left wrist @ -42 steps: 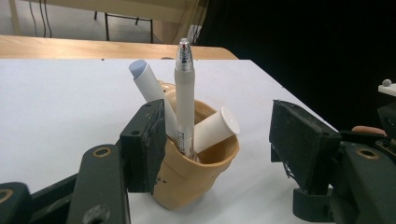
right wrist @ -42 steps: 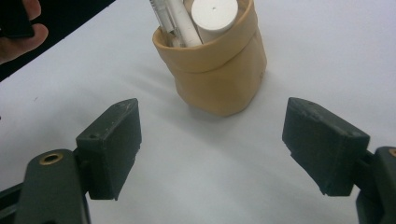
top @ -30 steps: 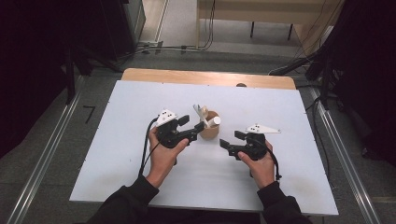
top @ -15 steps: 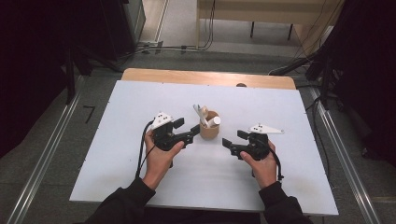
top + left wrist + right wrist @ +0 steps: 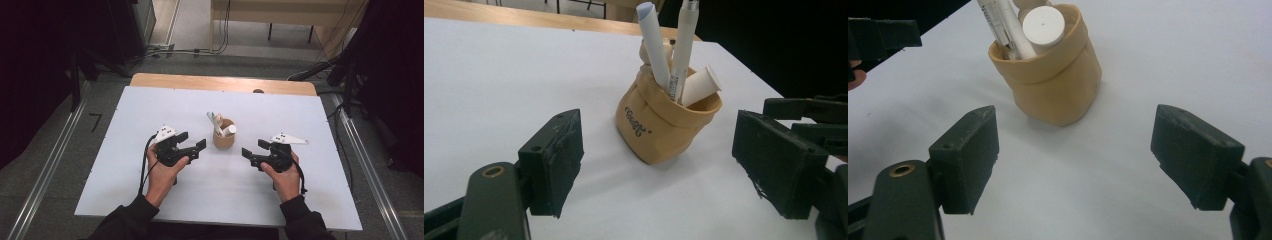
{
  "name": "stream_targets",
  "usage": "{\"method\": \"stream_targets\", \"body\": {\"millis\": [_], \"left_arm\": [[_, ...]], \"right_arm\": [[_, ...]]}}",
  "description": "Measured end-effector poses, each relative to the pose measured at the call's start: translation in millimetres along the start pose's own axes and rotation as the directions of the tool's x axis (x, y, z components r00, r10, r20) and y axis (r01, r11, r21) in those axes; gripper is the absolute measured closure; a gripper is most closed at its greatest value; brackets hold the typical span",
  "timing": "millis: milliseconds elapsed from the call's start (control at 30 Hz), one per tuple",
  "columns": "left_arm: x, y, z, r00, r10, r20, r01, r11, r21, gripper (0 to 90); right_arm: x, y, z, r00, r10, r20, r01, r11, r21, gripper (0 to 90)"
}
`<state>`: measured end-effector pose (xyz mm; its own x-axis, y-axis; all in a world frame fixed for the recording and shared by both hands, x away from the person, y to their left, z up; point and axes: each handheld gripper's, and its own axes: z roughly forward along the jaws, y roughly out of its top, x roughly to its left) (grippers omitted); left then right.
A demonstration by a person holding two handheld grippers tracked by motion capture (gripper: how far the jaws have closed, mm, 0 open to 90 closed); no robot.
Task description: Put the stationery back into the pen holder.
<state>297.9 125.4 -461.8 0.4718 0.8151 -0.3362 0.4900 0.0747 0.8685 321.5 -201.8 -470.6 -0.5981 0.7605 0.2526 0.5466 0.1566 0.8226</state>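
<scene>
Pouch [image 5: 659,127] upright, pens [image 5: 684,50] tilted, mouth up

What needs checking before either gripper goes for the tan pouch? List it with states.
1. Left gripper jaws open, nothing between them: ok; they have just been opening.
2. Right gripper jaws open, nothing held: ok.
3. Tan pouch upright on the white table: ok.
4. Pens and white tube sitting inside the pouch: ok.
5. Pouch apart from both grippers: ok.
6. Pouch stiff enough to squeeze: cannot tell.
</scene>
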Motion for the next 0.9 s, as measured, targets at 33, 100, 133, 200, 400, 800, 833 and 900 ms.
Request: {"method": "stream_targets", "body": {"millis": [33, 100, 133, 200, 400, 800, 833, 900], "left_arm": [[0.8, -0.3, -0.7, 1.0000, -0.002, 0.000, 0.002, 1.0000, 0.001, 21.2], [2.3, -1.2, -1.8, 1.0000, -0.002, -0.005, 0.002, 1.0000, 0.000, 19.9], [3.3, -1.9, -2.5, 1.0000, -0.004, -0.002, 0.004, 1.0000, -0.005, 19.9], [5.1, -3.2, -3.5, 1.0000, -0.006, -0.004, 0.006, 1.0000, -0.004, 19.3], [10.3, -6.9, -4.9, 0.9999, -0.014, -0.009, 0.014, 0.9999, 0.010, 17.2], [17.6, -10.7, -15.9, 0.9996, -0.024, -0.012, 0.024, 0.9995, 0.019, 15.4], [18.0, -11.1, -16.9, 0.9996, -0.026, -0.011, 0.026, 0.9995, 0.016, 15.4], [19.1, -11.6, -19.4, 0.9996, -0.024, -0.012, 0.025, 0.9995, 0.018, 15.4]], "right_arm": [[-0.3, -0.1, -0.6, 1.0000, -0.001, 0.001, 0.001, 1.000, -0.001, 18.0], [-1.1, -0.4, -1.8, 1.0000, -0.002, 0.005, 0.003, 1.000, -0.002, 17.9], [-1.5, -0.7, -2.4, 1.0000, -0.001, 0.006, 0.001, 1.000, -0.002, 17.8], [-3.0, -1.2, -3.8, 0.9999, 0.003, 0.010, -0.003, 1.000, 0.000, 17.8], [-7.2, -2.2, -9.3, 0.9996, 0.012, 0.027, -0.011, 1.000, -0.009, 17.2], [-15.7, -5.3, -20.0, 0.9981, 0.022, 0.057, -0.021, 1.000, -0.019, 17.0], [-16.2, -5.6, -20.8, 0.9982, 0.017, 0.058, -0.016, 1.000, -0.020, 17.0], [-16.5, -6.2, -22.2, 0.9975, 0.018, 0.068, -0.017, 1.000, -0.019, 17.0]]}}
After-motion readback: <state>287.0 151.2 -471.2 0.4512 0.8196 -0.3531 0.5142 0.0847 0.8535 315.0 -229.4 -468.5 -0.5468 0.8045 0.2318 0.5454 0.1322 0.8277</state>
